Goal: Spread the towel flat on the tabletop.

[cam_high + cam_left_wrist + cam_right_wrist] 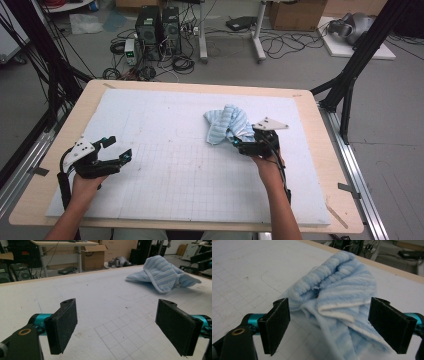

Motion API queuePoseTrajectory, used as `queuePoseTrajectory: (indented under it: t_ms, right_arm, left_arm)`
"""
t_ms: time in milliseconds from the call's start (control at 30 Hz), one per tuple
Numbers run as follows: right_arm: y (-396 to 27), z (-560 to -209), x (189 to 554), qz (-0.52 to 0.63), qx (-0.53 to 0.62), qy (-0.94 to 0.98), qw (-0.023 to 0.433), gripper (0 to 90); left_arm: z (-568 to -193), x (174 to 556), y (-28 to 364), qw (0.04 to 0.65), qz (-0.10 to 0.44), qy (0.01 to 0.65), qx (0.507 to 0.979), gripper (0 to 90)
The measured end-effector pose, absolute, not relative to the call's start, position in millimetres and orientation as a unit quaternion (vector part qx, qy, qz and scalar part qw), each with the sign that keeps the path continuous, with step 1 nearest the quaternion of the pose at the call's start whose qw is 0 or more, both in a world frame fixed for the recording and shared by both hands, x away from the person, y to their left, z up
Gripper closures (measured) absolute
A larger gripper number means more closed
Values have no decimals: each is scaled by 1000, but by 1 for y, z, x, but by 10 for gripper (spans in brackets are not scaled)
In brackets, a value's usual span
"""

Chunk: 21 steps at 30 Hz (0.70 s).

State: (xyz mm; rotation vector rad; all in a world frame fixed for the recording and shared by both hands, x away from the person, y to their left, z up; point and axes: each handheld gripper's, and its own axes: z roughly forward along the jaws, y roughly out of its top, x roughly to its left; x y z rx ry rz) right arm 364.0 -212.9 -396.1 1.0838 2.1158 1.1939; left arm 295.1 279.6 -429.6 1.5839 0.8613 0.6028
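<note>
High view – desk: a wooden desk [320, 150] is carrying a white gridded mat [175, 170] that is covering most of its top.
High view – towel: a light blue striped towel [226, 125] is lying crumpled in a heap on the mat, right of the middle and nearer the far edge of the desk than the near one.
High view – right gripper: the right gripper [239, 145] is hovering just at the towel's near side, pointing into the heap.
High view – left gripper: the left gripper [120, 150] is waiting near the desk's left edge, well apart from the towel.
Left gripper view – fingers: the two black fingers [63, 327] are standing wide apart with nothing but bare mat between them.
Left gripper view – towel: it is sitting far off toward the desk's far right, bunched up with one flap trailing flat.
Right gripper view – fingers: the fingers [277, 326] are standing apart on either side of the towel's near folds, not pressing on the cloth.
Right gripper view – towel look: plush, ribbed in pale blue and white, folded over itself with a paler underside and a hemmed edge showing.
Step in hand: the right gripper is probably lining up to take hold of the towel.
Next move: it is calling for easing forward over a fold or hem, then closing on a thin layer, not the whole bulk.
</note>
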Motion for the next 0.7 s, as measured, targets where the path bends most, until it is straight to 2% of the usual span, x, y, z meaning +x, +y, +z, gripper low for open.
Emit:
queuePoseTrajectory:
  t_ms: [233,367,533,567,633,700]
  right_arm:
    - [-186,-404,411,359,408,804,243,172]
    - [-174,-416,438,316,416,816,247,132]
    - [-173,-434,457,306,444,819,196,124]
    - [-175,-435,459,313,452,814,185,162]
    - [-179,-436,459,335,460,809,149,318]
    - [-179,-434,457,343,453,812,132,480]
  left_arm:
    - [-433,302,275,580,247,367,684,183]
    - [-435,306,273,582,240,369,684,184]
    - [-436,308,273,581,238,369,685,186]
    - [-436,308,273,582,238,371,683,186]
    - [-436,309,274,582,238,372,683,187]
    - [-437,309,275,581,238,374,682,188]
